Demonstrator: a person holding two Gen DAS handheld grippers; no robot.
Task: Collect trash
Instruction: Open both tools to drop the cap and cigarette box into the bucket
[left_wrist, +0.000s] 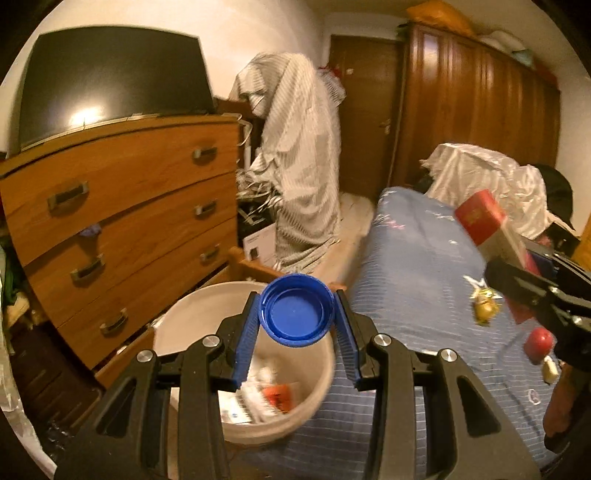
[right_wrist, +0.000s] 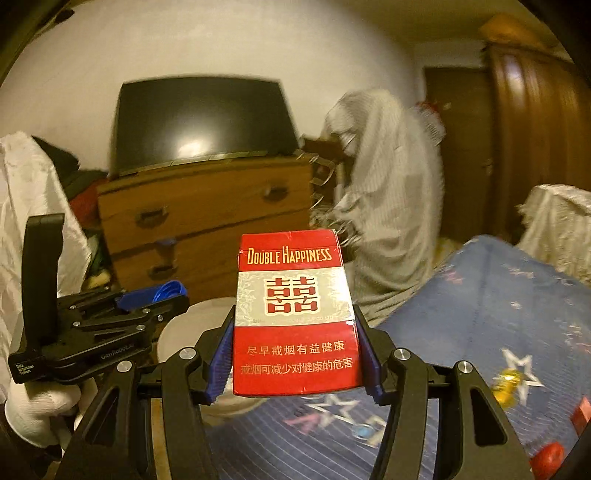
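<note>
Gripping a blue cap (left_wrist: 295, 310) edge-on, the left gripper (left_wrist: 297, 314) has its 2 blue pads pressed on the cap's rim, jaws narrow. Left wrist view: cap hangs above the far rim of a white bucket (left_wrist: 192, 317), which stands at the foot corner of the bed (left_wrist: 413, 266), beside a dresser (left_wrist: 122, 206) with a TV (left_wrist: 110, 74) on top. Paper scraps (left_wrist: 258, 391) lie in the bucket bottom. Right gripper (left_wrist: 517, 258) enters from the right edge over the bed, carrying a red pack (left_wrist: 484, 221), blurred. Near the bed's right edge lie a gold wrapper (left_wrist: 484, 308) and a red ball (left_wrist: 539, 341).

Right wrist view: right gripper (right_wrist: 295, 350) clamps the pack (right_wrist: 293, 314) upright by both side faces, jaws at mid width; front reads "Double Happiness". Pack is held in the air over the bed's foot edge (right_wrist: 480, 295), bucket (right_wrist: 199, 317) partly hidden behind it. Left gripper (right_wrist: 155, 299) sits at left over the bucket, cap (right_wrist: 168, 290) between its pads. Gold wrapper (right_wrist: 509, 382) and ball (right_wrist: 548, 456) lie toward the bed's near right corner.
</note>
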